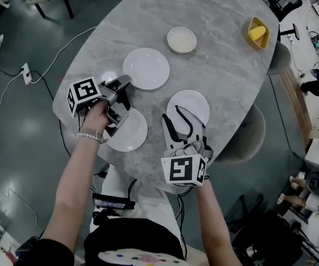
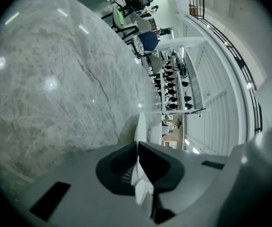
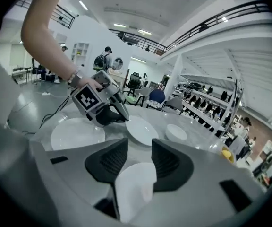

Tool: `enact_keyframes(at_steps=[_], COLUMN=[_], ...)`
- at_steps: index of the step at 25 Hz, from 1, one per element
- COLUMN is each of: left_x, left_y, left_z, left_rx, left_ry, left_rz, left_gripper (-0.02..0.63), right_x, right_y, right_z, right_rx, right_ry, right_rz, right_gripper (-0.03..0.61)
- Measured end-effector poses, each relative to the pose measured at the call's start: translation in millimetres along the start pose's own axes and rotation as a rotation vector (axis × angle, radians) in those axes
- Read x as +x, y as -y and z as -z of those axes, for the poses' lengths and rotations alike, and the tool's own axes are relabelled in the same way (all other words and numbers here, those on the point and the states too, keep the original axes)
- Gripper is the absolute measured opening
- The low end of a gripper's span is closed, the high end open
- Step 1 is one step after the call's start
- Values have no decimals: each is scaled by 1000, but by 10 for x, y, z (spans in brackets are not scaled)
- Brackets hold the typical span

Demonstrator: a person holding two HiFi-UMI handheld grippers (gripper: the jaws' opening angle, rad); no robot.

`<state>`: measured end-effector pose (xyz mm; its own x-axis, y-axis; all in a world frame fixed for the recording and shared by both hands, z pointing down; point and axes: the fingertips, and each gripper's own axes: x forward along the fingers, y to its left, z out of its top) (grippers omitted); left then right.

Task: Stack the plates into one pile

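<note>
Nothing stacked yet, we'd only just got hold of a plate

Our left gripper (image 1: 125, 83) was clamped shut on the left rim of the far plate (image 1: 148, 68). Our right gripper (image 1: 183, 125) was wide open, with the near rim of the right plate (image 1: 190, 103) sitting between its jaws, not pinched. The near-left plate (image 1: 129, 133) lay flat on the table (image 1: 215, 15), apart from both. A small bowl (image 1: 181, 40) sat further back. So pretty much the whole pile was left to build.

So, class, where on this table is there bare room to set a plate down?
Bare marble: between the small bowl and yellow dish, and the table's whole far end. Crowded near the person: three plates, left gripper, right gripper.
</note>
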<state>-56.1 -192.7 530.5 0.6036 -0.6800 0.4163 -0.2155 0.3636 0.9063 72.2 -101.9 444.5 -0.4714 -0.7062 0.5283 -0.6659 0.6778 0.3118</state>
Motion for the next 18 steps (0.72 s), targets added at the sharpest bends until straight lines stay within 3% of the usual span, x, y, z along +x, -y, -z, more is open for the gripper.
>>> enact_keyframes(at_steps=[18], left_x=[5], left_y=[71], left_z=[34], left_rx=[-34], left_ry=[-16], left_rz=[33], left_gripper=[23], right_x=[851], right_y=[-55], right_z=[160], right_rx=[-601], right_ry=[-117], right_rz=[-46], right_gripper=[140])
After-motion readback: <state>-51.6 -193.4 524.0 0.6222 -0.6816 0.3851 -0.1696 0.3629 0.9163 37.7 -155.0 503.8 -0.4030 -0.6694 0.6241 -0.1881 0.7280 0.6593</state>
